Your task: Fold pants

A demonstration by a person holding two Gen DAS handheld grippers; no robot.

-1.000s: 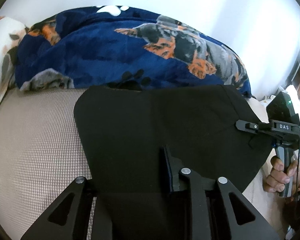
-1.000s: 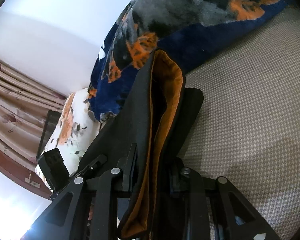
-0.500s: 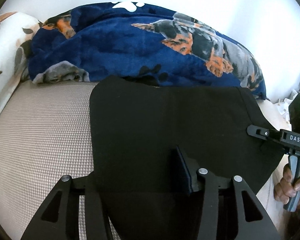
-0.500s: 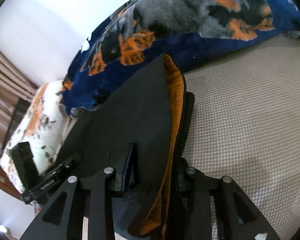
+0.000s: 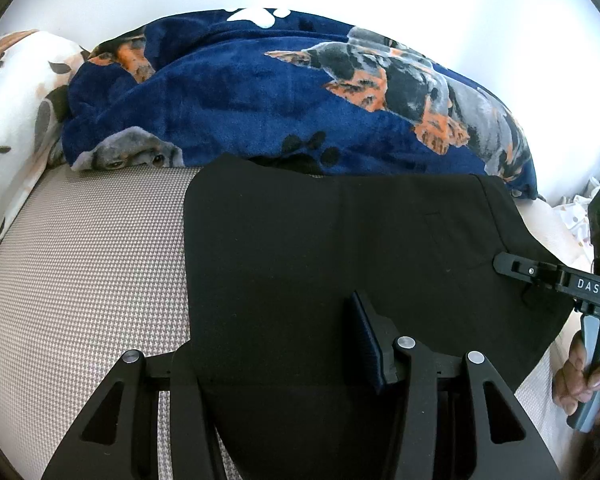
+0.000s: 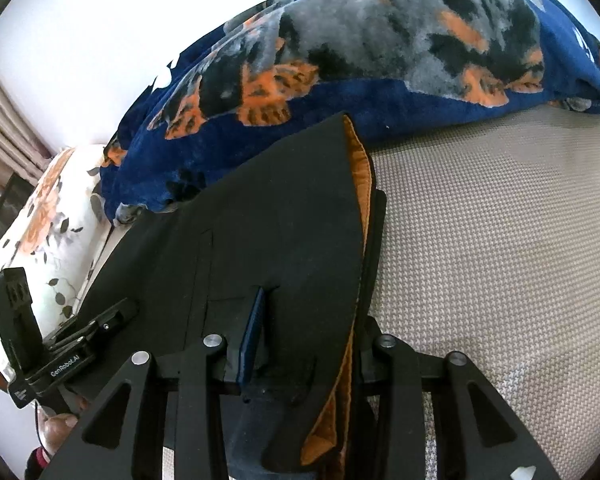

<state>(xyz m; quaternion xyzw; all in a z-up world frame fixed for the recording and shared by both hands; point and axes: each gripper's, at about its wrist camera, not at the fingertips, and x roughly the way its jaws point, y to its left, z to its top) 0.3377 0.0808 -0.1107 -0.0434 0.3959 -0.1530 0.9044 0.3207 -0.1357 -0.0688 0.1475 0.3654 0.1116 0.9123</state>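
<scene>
Dog-print blanket (image 5: 260,92) touching black pants (image 5: 340,240), floral pillow (image 5: 12,92) beside

A bed with a beige houndstooth-weave cover (image 5: 84,280) is carrying everything here. In the left wrist view, black pants (image 5: 340,248) are lying flat on it, spreading from the centre toward 3 o'clock; the bare cover is showing from 7 to 9 o'clock. A navy fleece blanket printed with dogs and paw marks (image 5: 260,92) is bunching across the far side, from 10 to 2 o'clock, its lower edge touching the pants' far edge. A white floral pillow (image 5: 16,92) is resting at 9 to 10 o'clock, against the blanket. In the right wrist view, the pants' edge facing 3 o'clock is showing an orange lining (image 6: 360,168).
</scene>
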